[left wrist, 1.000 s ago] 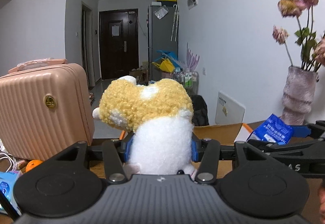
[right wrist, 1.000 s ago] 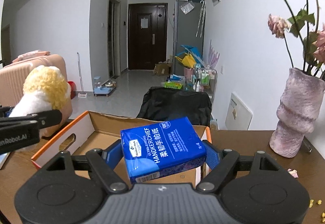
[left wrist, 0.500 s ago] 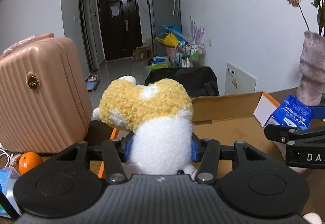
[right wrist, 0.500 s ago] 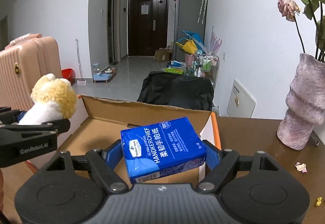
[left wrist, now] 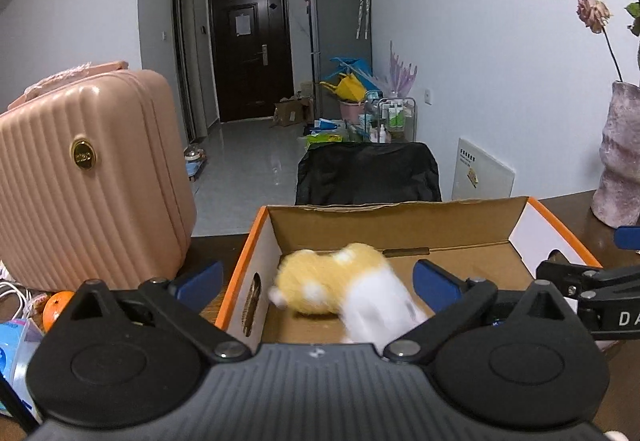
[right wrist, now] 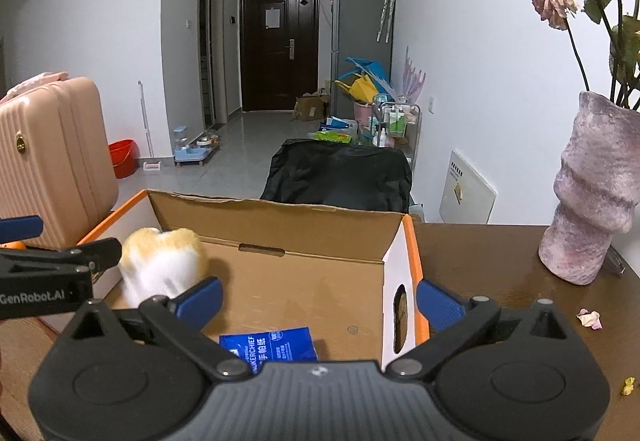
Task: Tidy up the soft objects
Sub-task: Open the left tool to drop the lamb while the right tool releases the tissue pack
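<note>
Both claws, left (left wrist: 318,281) and right (right wrist: 318,299), opening wide, grip nothing: one yellow-and-white plush toy (left wrist: 340,291) and one blue tissue pack (right wrist: 276,347) inside one orange-edged cardboard box (right wrist: 408,245)

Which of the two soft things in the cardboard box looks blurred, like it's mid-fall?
The yellow-and-white plush toy, at the left end of the cardboard box, is smeared with motion blur. The blue tissue pack is sharp, its label readable.
</note>
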The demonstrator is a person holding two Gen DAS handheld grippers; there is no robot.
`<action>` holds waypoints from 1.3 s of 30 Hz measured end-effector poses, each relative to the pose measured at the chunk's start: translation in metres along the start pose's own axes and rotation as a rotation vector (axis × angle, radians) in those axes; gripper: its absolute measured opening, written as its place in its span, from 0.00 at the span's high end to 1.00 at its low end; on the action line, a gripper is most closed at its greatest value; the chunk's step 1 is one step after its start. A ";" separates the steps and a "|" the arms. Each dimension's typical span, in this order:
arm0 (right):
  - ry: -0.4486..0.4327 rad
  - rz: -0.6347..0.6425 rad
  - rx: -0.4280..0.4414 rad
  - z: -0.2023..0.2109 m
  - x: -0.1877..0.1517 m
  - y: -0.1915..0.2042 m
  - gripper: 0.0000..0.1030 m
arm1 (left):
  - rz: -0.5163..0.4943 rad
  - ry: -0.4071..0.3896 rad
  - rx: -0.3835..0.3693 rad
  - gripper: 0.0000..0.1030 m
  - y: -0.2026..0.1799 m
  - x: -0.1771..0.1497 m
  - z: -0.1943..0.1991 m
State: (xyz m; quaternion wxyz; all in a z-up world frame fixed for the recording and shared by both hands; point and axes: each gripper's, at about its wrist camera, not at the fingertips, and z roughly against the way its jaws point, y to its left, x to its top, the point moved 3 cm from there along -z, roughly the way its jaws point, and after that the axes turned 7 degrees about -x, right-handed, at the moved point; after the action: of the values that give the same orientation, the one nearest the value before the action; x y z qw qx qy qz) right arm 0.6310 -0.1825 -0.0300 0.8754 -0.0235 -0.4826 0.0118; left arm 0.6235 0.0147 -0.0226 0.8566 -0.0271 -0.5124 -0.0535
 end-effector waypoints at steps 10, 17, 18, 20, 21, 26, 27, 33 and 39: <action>-0.015 -0.001 -0.005 0.005 0.001 -0.001 0.00 | 0.005 -0.008 0.009 0.00 0.000 0.002 0.004; -0.040 -0.006 -0.010 0.013 0.003 -0.004 0.00 | 0.000 -0.027 0.014 0.00 0.001 0.004 0.013; -0.045 -0.007 -0.010 0.015 0.003 -0.004 0.00 | 0.000 -0.031 0.016 0.00 0.002 0.004 0.014; -0.052 -0.006 -0.011 0.018 0.004 -0.004 0.00 | 0.002 -0.036 0.016 0.00 0.003 0.004 0.018; -0.055 -0.005 -0.011 0.020 0.003 -0.004 0.00 | 0.003 -0.039 0.017 0.00 0.004 0.004 0.020; -0.069 -0.003 -0.016 0.030 0.002 -0.006 0.00 | -0.006 -0.060 0.018 0.00 0.008 0.005 0.034; -0.071 -0.003 -0.016 0.032 0.001 -0.006 0.00 | -0.006 -0.066 0.018 0.00 0.009 0.005 0.037; -0.083 -0.008 -0.019 0.048 -0.005 -0.009 0.00 | -0.003 -0.071 0.019 0.00 0.010 0.000 0.053; -0.090 -0.008 -0.017 0.067 -0.015 -0.012 0.00 | -0.005 -0.062 0.015 0.00 0.005 -0.014 0.072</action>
State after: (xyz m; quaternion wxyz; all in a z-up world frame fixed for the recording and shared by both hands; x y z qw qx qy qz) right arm 0.5660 -0.1929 -0.0067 0.8527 -0.0286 -0.5216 0.0052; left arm 0.5547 0.0283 -0.0009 0.8405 -0.0210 -0.5390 -0.0508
